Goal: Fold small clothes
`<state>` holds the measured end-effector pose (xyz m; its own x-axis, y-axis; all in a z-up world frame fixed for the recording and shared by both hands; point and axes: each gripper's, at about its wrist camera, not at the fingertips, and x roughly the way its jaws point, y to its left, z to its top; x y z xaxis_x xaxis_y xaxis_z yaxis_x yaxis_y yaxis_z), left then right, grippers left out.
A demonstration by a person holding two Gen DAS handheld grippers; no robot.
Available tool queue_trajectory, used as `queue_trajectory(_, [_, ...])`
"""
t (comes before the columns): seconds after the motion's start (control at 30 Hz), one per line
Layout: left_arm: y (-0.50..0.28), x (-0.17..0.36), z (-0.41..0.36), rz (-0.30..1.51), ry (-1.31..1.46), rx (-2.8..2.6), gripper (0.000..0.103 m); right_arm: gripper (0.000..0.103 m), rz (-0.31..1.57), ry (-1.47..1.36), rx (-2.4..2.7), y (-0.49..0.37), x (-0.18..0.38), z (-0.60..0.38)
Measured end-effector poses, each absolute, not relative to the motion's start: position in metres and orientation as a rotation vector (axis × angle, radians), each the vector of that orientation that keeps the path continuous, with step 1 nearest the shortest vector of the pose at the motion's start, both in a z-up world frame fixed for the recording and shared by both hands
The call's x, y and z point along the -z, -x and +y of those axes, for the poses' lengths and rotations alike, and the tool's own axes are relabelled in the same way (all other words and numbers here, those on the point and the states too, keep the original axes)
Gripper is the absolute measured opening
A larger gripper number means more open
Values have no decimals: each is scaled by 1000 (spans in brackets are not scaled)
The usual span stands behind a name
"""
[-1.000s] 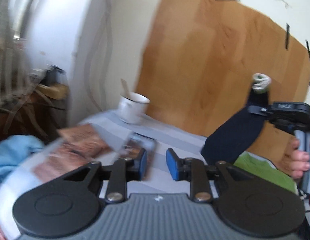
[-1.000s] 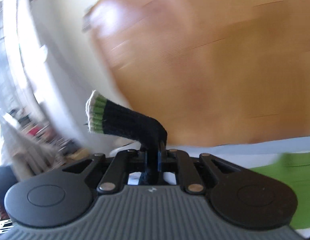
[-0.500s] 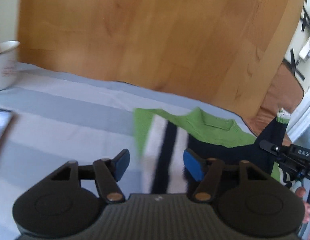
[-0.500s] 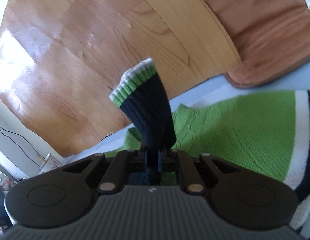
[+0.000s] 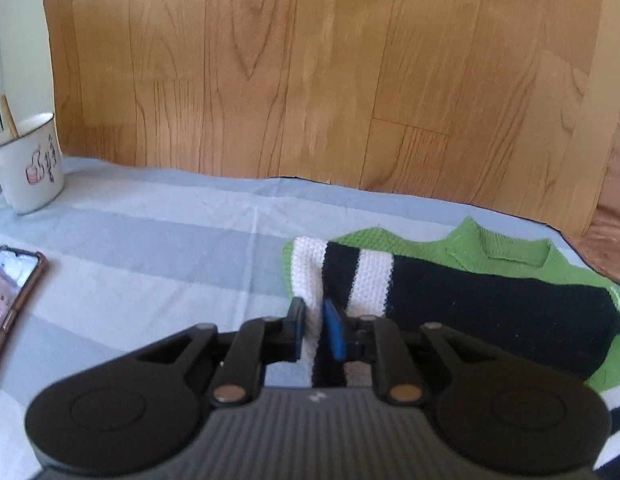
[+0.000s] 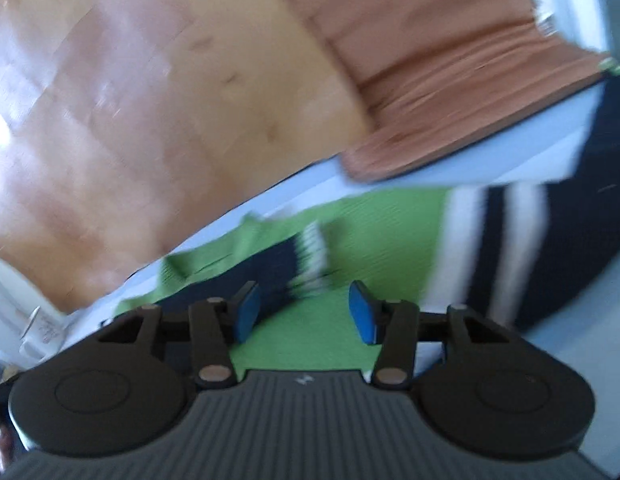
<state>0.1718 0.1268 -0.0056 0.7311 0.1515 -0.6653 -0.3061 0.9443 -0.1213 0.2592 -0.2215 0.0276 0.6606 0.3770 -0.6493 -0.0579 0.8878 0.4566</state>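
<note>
Both grippers work a small knitted sweater [image 5: 490,312] lying flat on the striped cloth [image 5: 149,240] at the right; the left gripper [image 5: 316,330] is closing on the striped white-and-navy edge at the sweater's near left, fabric between its jaws; the right gripper [image 6: 303,312] is opening, nothing between its blue pads, the navy sleeve [image 6: 277,268] with its striped cuff lying just beyond on the green body; to fold well, I judge the left should pinch only the edge layer, lift low and carry it across evenly; a mug [image 5: 27,168] and a phone [image 5: 9,292] sit well apart at the left.
</note>
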Motion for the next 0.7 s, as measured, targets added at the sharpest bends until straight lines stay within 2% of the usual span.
queue_trajectory(0.2, [-167,-10,126,669,278,-299,17,54,778,-429,-222,-278,-39,-231])
queue_trajectory(0.3, [-156,-23,121,625,291,-300,16,54,870,-359,-258,-292,-25,-210])
queue_trajectory(0.33, [-154,-25,117,623,290,-278,16,43,911,-332,-271,-295,-19,-202])
queue_trajectory(0.37, [-155,-25,111,626,281,-254,16,19,892,-262,-238,-291,-17,-192])
queue_trajectory(0.4, [-156,-24,105,631,262,-233,17,5,865,-203,-231,-287,-20,-187])
queue_trajectory(0.5, [-162,-10,86,669,176,-226,17,4,862,-264,-217,-280,-23,-203])
queue_trajectory(0.6, [-168,9,77,680,95,-257,18,2,878,-210,-169,-278,-13,-219])
queue_trajectory(0.67, [-164,5,76,678,85,-248,20,9,859,-309,-150,-273,-24,-250])
queue_trajectory(0.7, [-163,6,78,676,92,-243,20,9,805,-364,-133,-267,-33,-270])
